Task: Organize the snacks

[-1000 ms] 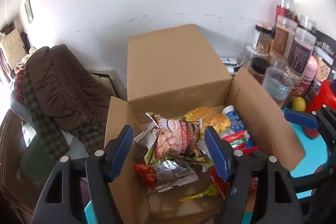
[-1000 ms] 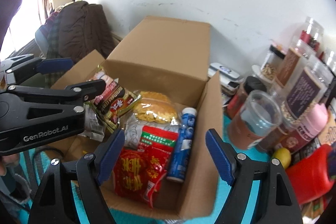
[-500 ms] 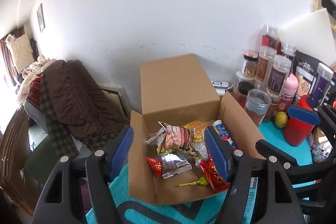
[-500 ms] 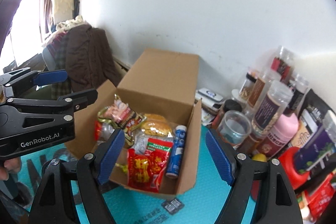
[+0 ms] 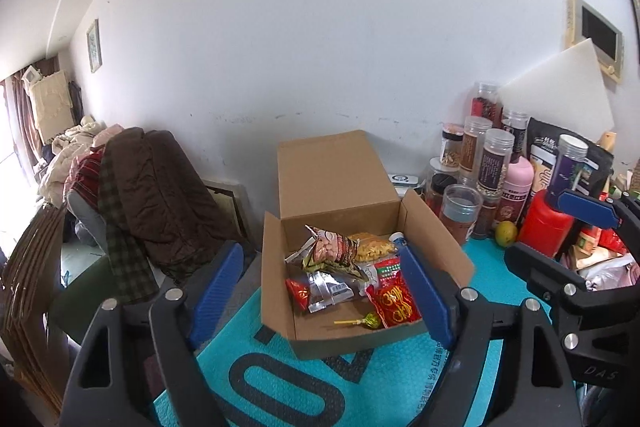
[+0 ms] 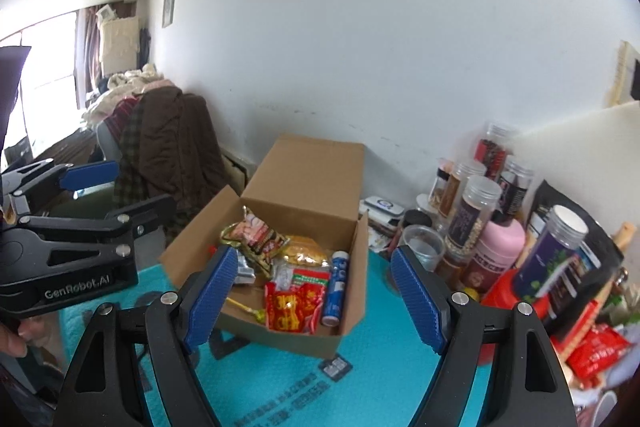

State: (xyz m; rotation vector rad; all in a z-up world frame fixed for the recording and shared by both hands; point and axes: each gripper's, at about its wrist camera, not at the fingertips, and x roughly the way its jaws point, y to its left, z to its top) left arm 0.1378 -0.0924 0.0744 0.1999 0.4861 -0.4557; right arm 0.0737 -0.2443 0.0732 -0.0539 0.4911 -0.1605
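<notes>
An open cardboard box (image 5: 432,227) (image 6: 352,307) sits on a teal mat (image 5: 360,387) (image 6: 280,387), lid up against the wall. Inside lie several snacks: a red packet (image 5: 394,301) (image 6: 294,307), a peanut bag (image 5: 334,249) (image 6: 260,233), a yellow bag (image 5: 374,247), a blue tube (image 6: 336,287), a clear-wrapped bar (image 5: 326,289) and a lollipop (image 5: 360,322). My left gripper (image 5: 320,303) is open and empty, held back above the box's near edge. My right gripper (image 6: 312,301) is open and empty, also back from the box.
Jars and bottles (image 5: 492,163) (image 6: 476,211), a red container (image 5: 546,227), a lemon (image 5: 505,233) and a plastic cup (image 6: 422,247) crowd the right. More snack packets (image 6: 596,351) lie at far right. A chair with a brown coat (image 5: 160,195) stands at the left.
Both grippers have pulled back and up from the box, so it looks smaller and farther. Both stay open and empty. The snacks in the box have not moved.
</notes>
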